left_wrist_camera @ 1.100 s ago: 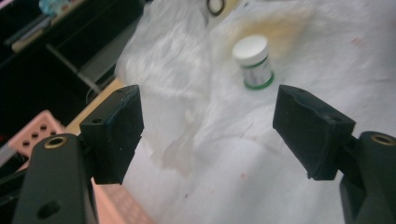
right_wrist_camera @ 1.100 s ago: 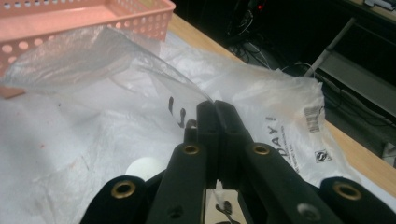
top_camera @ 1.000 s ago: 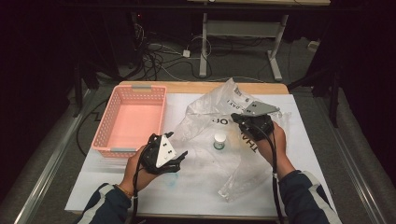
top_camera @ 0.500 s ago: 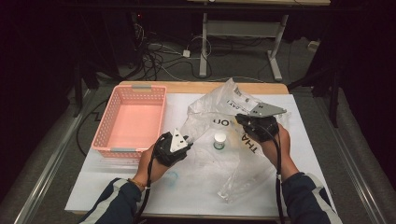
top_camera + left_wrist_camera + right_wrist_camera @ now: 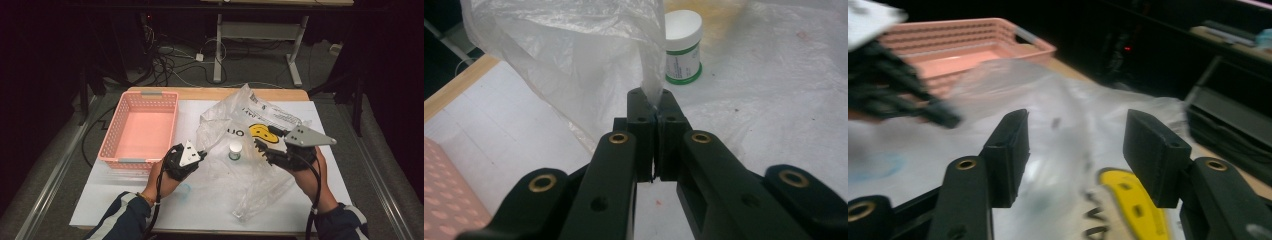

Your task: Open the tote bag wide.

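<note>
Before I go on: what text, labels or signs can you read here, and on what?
"on", black letters on the clear crinkled plastic bag, beside its yellow smiley sign.
White printed label on the bag: too small to read.
Green-banded label on the small white-capped jar: print blurred, unreadable.

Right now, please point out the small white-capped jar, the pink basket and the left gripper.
small white-capped jar [image 5: 683, 31], left gripper view, on its white cap.
pink basket [image 5: 111, 139], high view, on its left wall.
left gripper [image 5: 654, 107], left gripper view, at its closed tips, which pinch the clear plastic bag [image 5: 574, 60].
</note>
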Demonstrator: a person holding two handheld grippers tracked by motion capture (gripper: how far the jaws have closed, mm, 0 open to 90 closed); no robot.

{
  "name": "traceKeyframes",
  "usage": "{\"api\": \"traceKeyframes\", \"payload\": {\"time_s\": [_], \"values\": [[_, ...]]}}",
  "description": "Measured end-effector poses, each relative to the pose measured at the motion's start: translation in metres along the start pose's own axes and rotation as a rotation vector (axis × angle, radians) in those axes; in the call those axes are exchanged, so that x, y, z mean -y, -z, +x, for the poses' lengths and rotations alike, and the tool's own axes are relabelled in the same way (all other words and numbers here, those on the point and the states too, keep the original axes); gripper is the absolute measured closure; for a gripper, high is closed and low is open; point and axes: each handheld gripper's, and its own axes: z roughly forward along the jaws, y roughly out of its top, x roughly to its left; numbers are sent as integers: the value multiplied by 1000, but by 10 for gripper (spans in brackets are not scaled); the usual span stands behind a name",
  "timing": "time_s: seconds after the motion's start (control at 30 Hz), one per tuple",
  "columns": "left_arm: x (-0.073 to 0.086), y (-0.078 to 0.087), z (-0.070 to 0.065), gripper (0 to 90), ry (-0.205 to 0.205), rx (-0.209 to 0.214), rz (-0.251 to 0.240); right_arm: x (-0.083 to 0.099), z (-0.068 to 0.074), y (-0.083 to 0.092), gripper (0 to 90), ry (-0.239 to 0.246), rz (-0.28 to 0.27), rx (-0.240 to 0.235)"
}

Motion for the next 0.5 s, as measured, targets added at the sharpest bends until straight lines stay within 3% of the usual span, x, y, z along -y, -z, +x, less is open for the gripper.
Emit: {"api": "traceKeyframes", "payload": {"time_s": [0.03, 0.07, 0.1, 0.2, 0.5], "values": [[1, 0, 0, 856, 0, 4, 2, 5, 6, 3, 410, 0, 5, -21], [2, -1, -1, 856, -1, 4, 4, 18, 19, 7, 385, 5, 28, -82], [3, -2, -1, 856, -3, 3, 6, 18, 19, 7, 385, 5, 28, -82], [5, -3, -4, 856, -8, 4, 17, 40, 39, 9, 350, 33, 96, -122], [6, -5, -6, 856, -14, 4, 18, 83, 80, 3, 237, 76, 231, -289]]}}
